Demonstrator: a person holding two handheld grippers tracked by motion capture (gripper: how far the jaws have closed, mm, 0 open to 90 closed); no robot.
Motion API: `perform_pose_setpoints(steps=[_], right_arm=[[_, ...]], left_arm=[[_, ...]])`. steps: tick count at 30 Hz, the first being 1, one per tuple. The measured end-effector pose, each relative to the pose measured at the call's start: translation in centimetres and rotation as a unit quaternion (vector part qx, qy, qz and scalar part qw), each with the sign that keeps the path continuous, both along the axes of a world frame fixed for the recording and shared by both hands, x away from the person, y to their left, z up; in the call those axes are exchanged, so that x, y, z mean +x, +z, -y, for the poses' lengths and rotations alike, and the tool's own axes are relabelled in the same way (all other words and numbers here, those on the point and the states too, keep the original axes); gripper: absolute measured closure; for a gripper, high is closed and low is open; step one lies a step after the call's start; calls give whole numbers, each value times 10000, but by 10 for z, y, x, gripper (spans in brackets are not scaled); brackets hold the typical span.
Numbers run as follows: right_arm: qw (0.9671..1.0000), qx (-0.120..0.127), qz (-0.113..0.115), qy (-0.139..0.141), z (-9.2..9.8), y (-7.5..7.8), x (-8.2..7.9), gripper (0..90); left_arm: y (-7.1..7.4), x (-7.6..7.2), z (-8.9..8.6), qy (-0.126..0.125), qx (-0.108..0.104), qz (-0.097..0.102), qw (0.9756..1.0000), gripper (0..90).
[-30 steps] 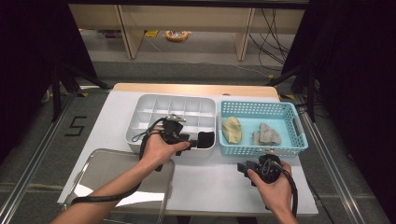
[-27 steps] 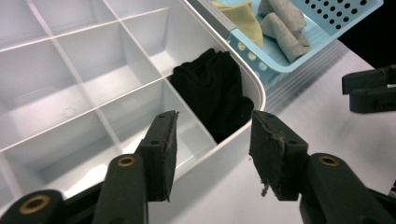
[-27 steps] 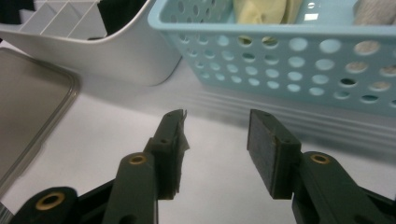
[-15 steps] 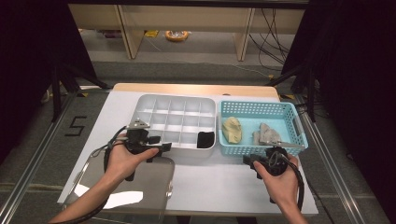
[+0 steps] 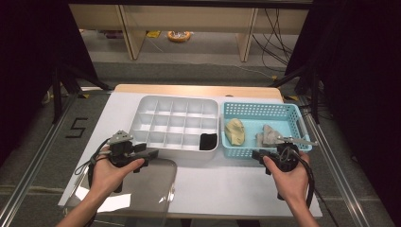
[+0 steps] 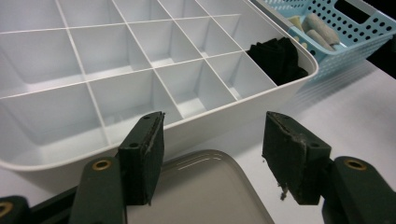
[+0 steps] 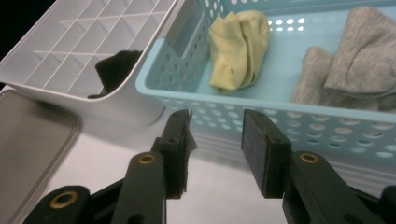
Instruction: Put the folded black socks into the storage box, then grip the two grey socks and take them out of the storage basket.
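Just now the left gripper [image 5: 150, 153] is hovering over the near left part of the table [image 5: 227, 184], its jaws having just been opening and now standing wide apart with nothing between them. In the left gripper view its two black pads [image 6: 144, 156] are framing the front wall of the white divided tray [image 6: 116, 154], with the corner of a clear flat lid [image 6: 210, 186] lying on the table just below them. That lid [image 5: 142, 189] is resting in front of the tray, under the left hand [image 5: 111, 170]. A black sock [image 5: 207, 141] is sitting in the tray's [image 5: 142, 111] near right corner compartment, apart from both grippers. The right gripper [image 5: 259, 154] is hanging just in front of the light blue basket [image 5: 246, 109], its jaws parted and empty; they have been closing a little. In the right gripper view its pads [image 7: 261, 149] are pointing at the basket's [image 7: 299, 123] perforated front wall. Inside the basket a yellow sock [image 7: 236, 46] is lying toward the tray side, and a grey sock [image 7: 350, 65] is lying beside it, the two apart from each other.
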State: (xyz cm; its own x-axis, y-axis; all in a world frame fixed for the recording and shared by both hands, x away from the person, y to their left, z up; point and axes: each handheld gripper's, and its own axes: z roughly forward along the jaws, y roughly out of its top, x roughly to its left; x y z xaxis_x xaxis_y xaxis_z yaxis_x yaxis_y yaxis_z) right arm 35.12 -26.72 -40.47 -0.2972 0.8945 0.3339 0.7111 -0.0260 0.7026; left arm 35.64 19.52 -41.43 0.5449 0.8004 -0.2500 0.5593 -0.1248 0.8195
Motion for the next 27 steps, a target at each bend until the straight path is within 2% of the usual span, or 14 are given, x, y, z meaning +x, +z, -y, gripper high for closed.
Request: perform_pose_setpoints(steps=[6,8,9,13,14,15,16,18,20,23,24,26,27], right_arm=[[9999,-4,102,-75,3,4,3,621],[9999,46,42,-104,4,5,3,619],[9997,130,-81,-216,3,7,2,619],[9994,163,-78,-283,5,9,3,616],[9998,11,80,-208,8,7,5,616],[9995,95,-24,-302,7,9,5,614],[9997,17,98,-201,10,10,7,613],[9996,-26,134,-231,12,12,10,610],[9995,-4,53,-321,12,17,13,607],[9996,-102,29,-273,16,21,22,598],[9993,-78,-57,-359,15,22,24,596],[9994,-152,-36,-316,19,23,30,592],[9992,-160,-82,-365,20,24,32,589]], left_arm=[[-3,-3,-3,67,-30,40,10000,379],[-3,-4,-3,62,32,47,10000,378],[-4,-5,-3,35,-2,60,10000,378],[-4,-6,-4,88,1,53,9999,376],[-6,-6,-4,101,-16,62,9999,376],[-6,-6,-4,101,-16,62,9999,377],[-8,-7,-4,93,-16,17,10000,377],[-8,-7,-4,46,5,21,10000,377],[-8,-7,-3,49,-1,30,10000,376],[-7,-7,-4,61,4,26,10000,375],[-7,-7,-3,83,-13,22,10000,376],[-8,-7,-4,134,-1,-23,9999,376],[-9,-6,-4,83,-13,-16,10000,376]])
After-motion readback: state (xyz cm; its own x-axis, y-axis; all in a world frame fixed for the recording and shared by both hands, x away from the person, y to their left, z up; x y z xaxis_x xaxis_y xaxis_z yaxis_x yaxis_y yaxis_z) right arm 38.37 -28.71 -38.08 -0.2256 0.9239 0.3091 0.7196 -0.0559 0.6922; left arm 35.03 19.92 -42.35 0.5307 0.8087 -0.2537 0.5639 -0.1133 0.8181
